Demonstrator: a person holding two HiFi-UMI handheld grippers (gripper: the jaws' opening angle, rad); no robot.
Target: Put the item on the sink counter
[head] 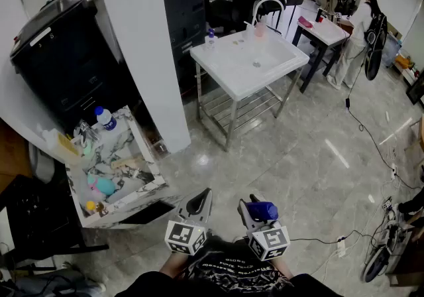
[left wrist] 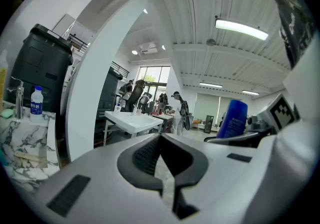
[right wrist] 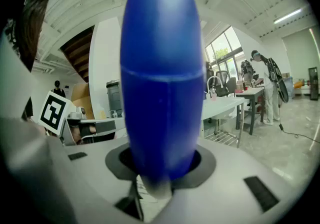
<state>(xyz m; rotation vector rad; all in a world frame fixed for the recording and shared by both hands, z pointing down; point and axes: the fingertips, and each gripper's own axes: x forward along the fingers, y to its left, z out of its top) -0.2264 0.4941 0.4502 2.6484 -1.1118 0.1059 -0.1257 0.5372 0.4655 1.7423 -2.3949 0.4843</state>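
A blue bottle (right wrist: 160,78) stands upright between the jaws of my right gripper (right wrist: 161,170), which is shut on its lower end. In the head view the bottle (head: 264,210) lies in the right gripper (head: 254,205) low in the middle, close to the person's body. Beside it, my left gripper (head: 200,199) is shut with nothing in it; its pads (left wrist: 148,155) meet at the tips. The white sink counter (head: 225,57) with a curved tap (head: 266,5) stands far ahead across the floor, also seen small as the sink counter (left wrist: 131,120) and the sink counter (right wrist: 222,105).
A marble-patterned box (head: 136,131) full of bottles and small items sits low at the left, next to a white pillar (head: 142,44) and a black bin (head: 59,57). Office chairs, a dark table (head: 324,30) and people stand behind the sink. Cables lie on the floor at right.
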